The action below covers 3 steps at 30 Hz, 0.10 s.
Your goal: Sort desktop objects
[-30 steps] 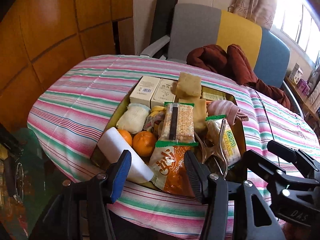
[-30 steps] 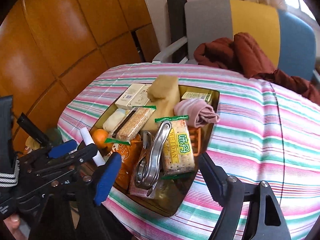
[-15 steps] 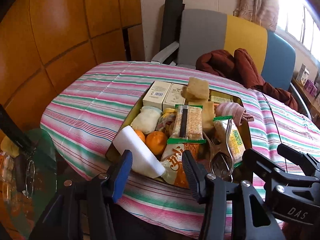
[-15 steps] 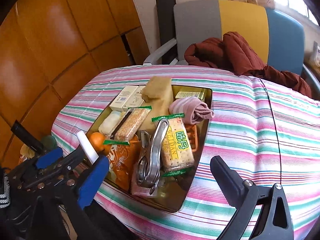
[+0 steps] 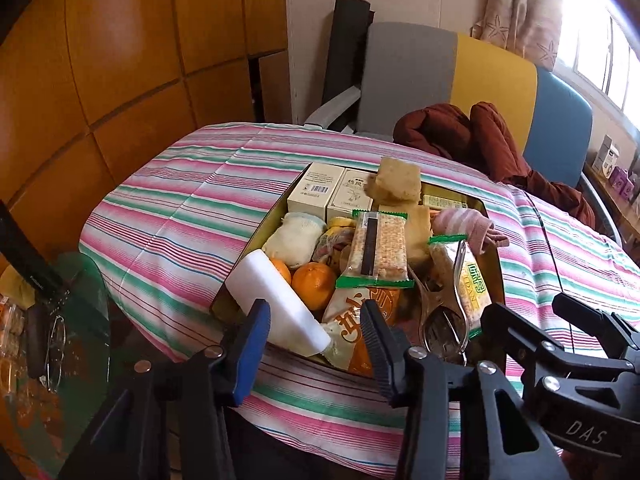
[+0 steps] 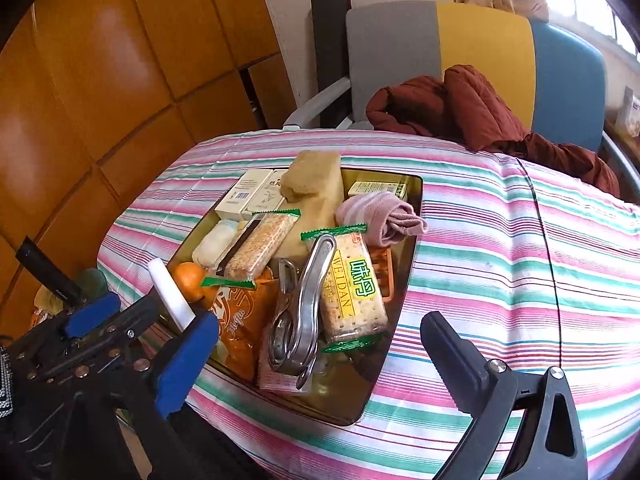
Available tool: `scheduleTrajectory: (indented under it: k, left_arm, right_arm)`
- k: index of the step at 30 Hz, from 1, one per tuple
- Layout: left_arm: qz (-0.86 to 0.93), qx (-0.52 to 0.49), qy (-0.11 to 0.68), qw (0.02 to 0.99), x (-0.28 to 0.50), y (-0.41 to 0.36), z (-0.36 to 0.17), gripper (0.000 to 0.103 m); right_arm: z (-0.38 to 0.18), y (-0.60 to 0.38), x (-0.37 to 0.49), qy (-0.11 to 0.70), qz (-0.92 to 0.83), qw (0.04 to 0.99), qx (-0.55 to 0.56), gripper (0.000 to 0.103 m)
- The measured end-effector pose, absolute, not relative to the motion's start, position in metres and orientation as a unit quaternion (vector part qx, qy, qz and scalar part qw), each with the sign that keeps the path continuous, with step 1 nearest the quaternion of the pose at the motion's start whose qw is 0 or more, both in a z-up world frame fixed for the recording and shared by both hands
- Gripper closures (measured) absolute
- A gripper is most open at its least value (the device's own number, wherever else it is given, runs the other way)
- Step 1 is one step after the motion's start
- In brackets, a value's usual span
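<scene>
The tray sits on the striped tablecloth, piled with snacks, boxes and tools, and nothing has been lifted out yet. The right gripper hangs at the tray's 6 o'clock edge with its jaws spread wide and empty, having just opened further. The left gripper, at about 7 o'clock of the tray, stands half open on nothing, its jaws having just been narrowing.

The likely first pick is the metal clip, which lies on top, leaning against the cracker pack. To do it well, I would come straight down over the clip's handle, set 1 finger on each side, and close only once clear of the cracker pack and the orange snack bag beside it. The 2 oranges at 9 o'clock could roll if nudged.
</scene>
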<state>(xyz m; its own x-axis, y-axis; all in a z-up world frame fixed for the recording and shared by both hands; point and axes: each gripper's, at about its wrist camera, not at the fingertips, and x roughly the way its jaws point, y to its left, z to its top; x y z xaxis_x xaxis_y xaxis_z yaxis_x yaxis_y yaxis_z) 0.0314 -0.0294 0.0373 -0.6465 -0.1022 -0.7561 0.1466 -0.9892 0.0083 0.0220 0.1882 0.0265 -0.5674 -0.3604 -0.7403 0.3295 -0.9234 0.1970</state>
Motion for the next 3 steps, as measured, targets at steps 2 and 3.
scheduleTrajectory:
  k: [2, 3]
  left_arm:
    - [-0.905, 0.419, 0.029, 0.068, 0.0308, -0.0297, 0.0360, 0.057]
    - [-0.903, 0.422, 0.031, 0.068, 0.0305, -0.0299, 0.0354, 0.057]
  right_arm:
    - [0.0260, 0.1868, 0.0218, -0.016, -0.885, 0.193, 0.423, 0.001]
    - [0.0257, 0.1867, 0.0217, -0.016, -0.885, 0.193, 0.423, 0.001]
